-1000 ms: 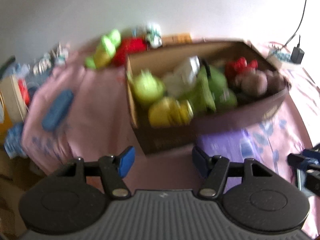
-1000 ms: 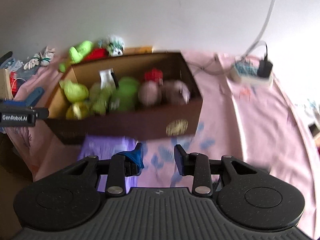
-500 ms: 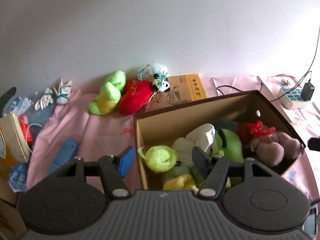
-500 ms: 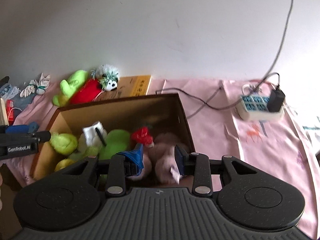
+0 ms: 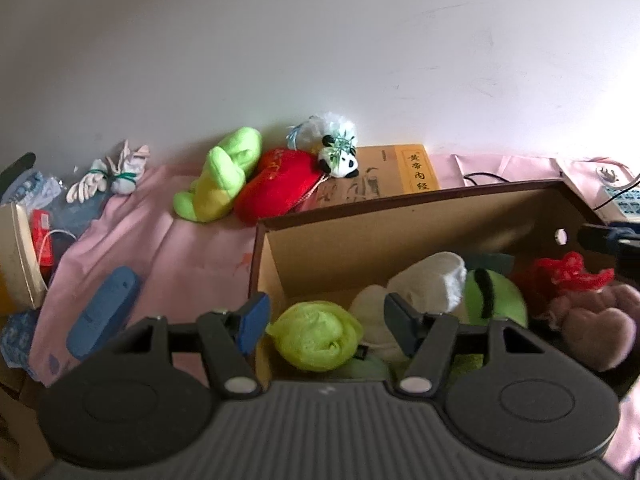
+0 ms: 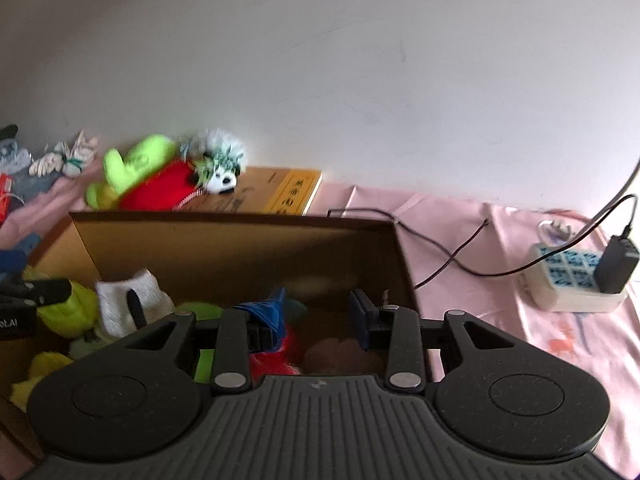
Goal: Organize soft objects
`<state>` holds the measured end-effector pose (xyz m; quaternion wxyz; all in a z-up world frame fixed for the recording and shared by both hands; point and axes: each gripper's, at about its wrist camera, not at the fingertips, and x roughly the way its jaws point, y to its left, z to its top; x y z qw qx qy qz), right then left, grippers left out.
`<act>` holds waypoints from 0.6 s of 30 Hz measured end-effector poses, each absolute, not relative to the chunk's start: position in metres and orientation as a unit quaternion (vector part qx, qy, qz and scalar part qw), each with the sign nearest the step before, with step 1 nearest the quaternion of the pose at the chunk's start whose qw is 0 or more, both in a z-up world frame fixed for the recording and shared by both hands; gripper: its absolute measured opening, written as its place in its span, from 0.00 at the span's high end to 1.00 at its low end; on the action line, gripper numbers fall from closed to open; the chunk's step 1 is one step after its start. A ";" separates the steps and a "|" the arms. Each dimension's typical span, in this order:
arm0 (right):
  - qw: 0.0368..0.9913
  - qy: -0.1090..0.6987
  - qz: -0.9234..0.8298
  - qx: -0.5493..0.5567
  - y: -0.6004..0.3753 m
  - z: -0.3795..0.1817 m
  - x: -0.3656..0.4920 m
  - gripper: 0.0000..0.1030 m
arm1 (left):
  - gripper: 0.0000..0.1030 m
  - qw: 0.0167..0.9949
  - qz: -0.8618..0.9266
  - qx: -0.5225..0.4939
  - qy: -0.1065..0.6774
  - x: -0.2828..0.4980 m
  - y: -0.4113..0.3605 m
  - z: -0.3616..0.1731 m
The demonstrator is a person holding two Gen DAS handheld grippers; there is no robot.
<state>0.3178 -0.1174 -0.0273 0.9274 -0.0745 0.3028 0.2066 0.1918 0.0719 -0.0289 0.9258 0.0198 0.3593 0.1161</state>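
An open cardboard box (image 5: 400,236) holds soft toys: a lime mesh ball (image 5: 316,336), a white plush (image 5: 432,280), a green plush (image 5: 500,300), a red knitted piece (image 5: 572,272) and a mauve plush (image 5: 596,324). My left gripper (image 5: 326,316) hangs open above the box's left end, the lime ball below its gap and untouched. My right gripper (image 6: 316,314) is open and empty over the right part of the box (image 6: 240,248). Behind the box lie a green-yellow plush (image 5: 224,176), a red plush (image 5: 280,184) and a small panda toy (image 5: 340,156).
A yellow book (image 5: 400,172) lies under the panda against the white wall. A power strip (image 6: 572,280) with a charger and a black cable (image 6: 460,256) sit on the pink cloth to the right. A blue flat object (image 5: 104,312), tied white gloves (image 5: 108,172) and clutter lie left.
Both grippers have come forward from in front of the box to above its inside. The box now fills the lower part of both views. The jaws look unchanged.
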 end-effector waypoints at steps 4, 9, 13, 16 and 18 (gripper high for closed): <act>0.918 0.325 0.199 -0.106 -0.112 -0.037 0.323 0.82 | 0.35 0.925 0.119 0.042 0.357 0.201 0.072 -0.041; 0.917 0.327 0.175 -0.144 -0.105 -0.044 0.315 0.82 | 0.36 0.921 0.118 0.036 0.370 0.212 0.077 -0.055; 0.920 0.340 0.157 -0.112 -0.111 -0.041 0.309 0.82 | 0.36 0.924 0.114 0.044 0.362 0.214 0.076 -0.054; 0.922 0.347 0.148 -0.085 -0.116 -0.038 0.303 0.82 | 0.35 0.927 0.107 0.051 0.356 0.217 0.076 -0.055; 0.921 0.356 0.146 -0.056 -0.119 -0.034 0.297 0.82 | 0.35 0.927 0.100 0.054 0.357 0.218 0.076 -0.058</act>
